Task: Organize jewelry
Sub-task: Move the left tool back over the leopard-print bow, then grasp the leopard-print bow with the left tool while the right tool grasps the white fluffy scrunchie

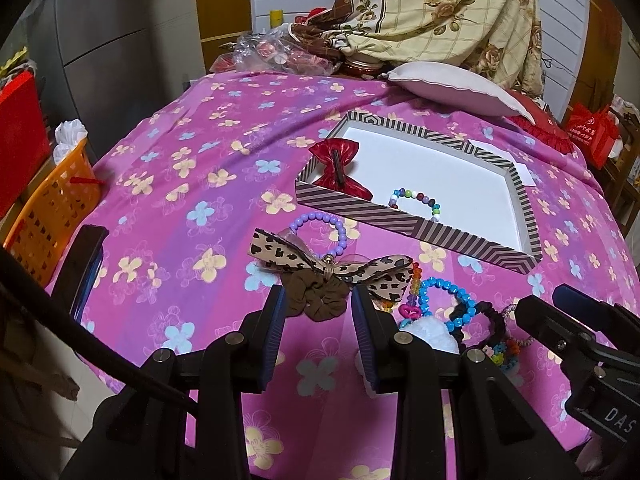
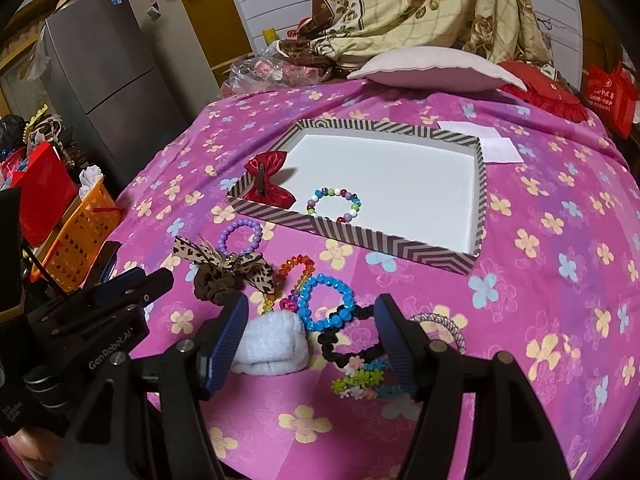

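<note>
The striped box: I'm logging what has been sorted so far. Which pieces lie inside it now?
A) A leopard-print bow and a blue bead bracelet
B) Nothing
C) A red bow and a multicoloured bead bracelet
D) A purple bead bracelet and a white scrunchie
C: inside the striped box lie only the red bow and the multicoloured bead bracelet; every other piece is on the cloth outside it.

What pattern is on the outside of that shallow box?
The box has brown-and-cream diagonal stripes outside and a plain white inside; the right wrist view shows it best.
</note>
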A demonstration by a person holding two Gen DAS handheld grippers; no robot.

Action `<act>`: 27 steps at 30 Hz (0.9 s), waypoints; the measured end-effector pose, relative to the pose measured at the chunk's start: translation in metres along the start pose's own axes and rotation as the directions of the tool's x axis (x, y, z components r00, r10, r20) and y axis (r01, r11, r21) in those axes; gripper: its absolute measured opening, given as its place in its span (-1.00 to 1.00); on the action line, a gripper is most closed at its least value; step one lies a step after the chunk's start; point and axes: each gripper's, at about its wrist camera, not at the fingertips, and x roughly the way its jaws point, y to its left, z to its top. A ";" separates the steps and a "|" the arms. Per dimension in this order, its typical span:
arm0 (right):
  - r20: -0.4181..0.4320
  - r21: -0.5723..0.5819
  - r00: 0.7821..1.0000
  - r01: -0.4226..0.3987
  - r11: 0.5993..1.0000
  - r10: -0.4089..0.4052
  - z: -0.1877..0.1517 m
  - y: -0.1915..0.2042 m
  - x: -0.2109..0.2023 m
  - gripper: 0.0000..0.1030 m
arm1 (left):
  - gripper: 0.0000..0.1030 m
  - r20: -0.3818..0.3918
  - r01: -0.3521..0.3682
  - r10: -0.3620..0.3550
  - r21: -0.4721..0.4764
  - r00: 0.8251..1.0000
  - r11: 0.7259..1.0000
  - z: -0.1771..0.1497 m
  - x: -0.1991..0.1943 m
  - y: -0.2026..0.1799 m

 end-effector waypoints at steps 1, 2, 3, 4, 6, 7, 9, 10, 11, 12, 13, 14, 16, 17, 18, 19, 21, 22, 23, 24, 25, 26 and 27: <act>0.001 -0.001 1.000 0.001 1.000 -0.001 0.000 0.000 0.000 0.33 | 0.04 -0.001 -0.001 0.001 0.000 1.000 1.000 0.000 0.000 0.000; 0.001 -0.001 1.000 0.001 1.000 -0.001 0.000 0.000 0.000 0.33 | 0.04 -0.003 0.001 -0.001 -0.001 1.000 1.000 0.000 0.000 0.000; 0.000 -0.002 1.000 0.000 1.000 0.000 0.000 0.000 0.001 0.33 | 0.04 -0.005 0.002 -0.002 -0.001 1.000 1.000 0.000 0.001 0.000; -0.001 -0.003 1.000 -0.001 1.000 0.001 0.000 0.000 0.001 0.33 | 0.04 -0.006 0.002 -0.002 -0.002 1.000 1.000 0.000 0.001 0.000; -0.004 -0.004 1.000 -0.002 1.000 0.002 -0.001 0.001 0.003 0.33 | 0.04 -0.010 0.001 -0.001 -0.002 1.000 1.000 0.000 0.002 0.000; -0.007 -0.004 1.000 -0.004 1.000 0.004 -0.001 0.000 0.004 0.33 | 0.04 -0.012 0.001 -0.001 -0.002 1.000 1.000 0.000 0.003 0.000; -0.010 -0.004 1.000 -0.004 1.000 0.004 -0.002 0.000 0.005 0.33 | 0.04 -0.016 0.000 0.000 -0.003 1.000 1.000 0.000 0.005 0.000; -0.012 -0.004 1.000 -0.003 1.000 0.003 -0.002 0.000 0.006 0.33 | 0.04 -0.017 -0.001 0.001 -0.005 1.000 1.000 0.000 0.005 0.000; -0.013 -0.003 1.000 -0.003 1.000 0.003 -0.002 0.000 0.006 0.33 | 0.04 -0.017 -0.001 0.001 -0.005 1.000 1.000 0.000 0.006 0.000; -0.014 -0.002 1.000 -0.003 1.000 0.003 -0.002 0.000 0.007 0.33 | 0.04 -0.018 -0.001 0.001 -0.007 1.000 1.000 0.000 0.007 0.000; -0.015 0.000 1.000 -0.003 1.000 0.003 -0.002 0.000 0.007 0.33 | 0.04 -0.019 -0.001 0.001 -0.009 1.000 1.000 0.000 0.007 0.001; -0.017 0.001 1.000 -0.003 1.000 0.003 -0.002 -0.001 0.008 0.34 | 0.04 -0.020 -0.001 0.001 -0.010 1.000 1.000 0.000 0.007 0.001; -0.020 0.002 1.000 -0.003 1.000 0.003 -0.002 -0.001 0.009 0.34 | 0.04 -0.023 -0.002 0.002 -0.009 1.000 1.000 0.000 0.008 0.000; -0.022 0.002 1.000 -0.002 1.000 0.002 -0.003 -0.001 0.009 0.34 | 0.04 -0.023 -0.002 0.002 -0.009 1.000 1.000 0.000 0.009 0.000; -0.023 0.002 1.000 -0.002 1.000 0.003 -0.003 -0.001 0.010 0.34 | 0.04 -0.024 -0.002 0.002 -0.010 1.000 1.000 0.000 0.009 0.000; -0.026 0.002 1.000 -0.004 1.000 0.004 -0.003 -0.001 0.011 0.34 | 0.04 -0.025 -0.002 0.002 -0.011 1.000 1.000 0.000 0.009 0.001; -0.032 0.002 0.999 -0.005 1.000 0.005 -0.004 -0.001 0.013 0.34 | 0.04 -0.026 -0.002 0.001 -0.014 1.000 1.000 0.000 0.011 0.001; -0.035 0.002 0.999 -0.005 1.000 0.005 -0.003 -0.001 0.013 0.34 | 0.04 -0.027 -0.003 0.002 -0.014 1.000 1.000 0.000 0.011 0.002; -0.038 0.002 0.999 -0.005 1.000 0.005 -0.004 -0.002 0.014 0.34 | 0.04 -0.029 -0.004 0.003 -0.015 1.000 1.000 0.000 0.012 0.002; -0.041 0.002 0.999 -0.006 1.000 0.006 -0.004 -0.002 0.015 0.34 | 0.04 -0.031 -0.004 0.003 -0.016 1.000 1.000 0.000 0.012 0.002; -0.042 0.002 0.999 -0.007 1.000 0.007 -0.004 -0.001 0.016 0.34 | 0.04 -0.032 -0.004 0.003 -0.017 0.999 1.000 0.000 0.013 0.003; -0.044 0.001 0.999 -0.007 1.000 0.007 -0.004 -0.001 0.017 0.34 | 0.04 -0.033 -0.004 0.003 -0.019 0.999 1.000 -0.001 0.013 0.003; -0.045 0.000 0.999 -0.007 1.000 0.007 -0.004 -0.001 0.017 0.34 | 0.04 -0.035 -0.004 0.003 -0.020 0.999 1.000 -0.001 0.014 0.004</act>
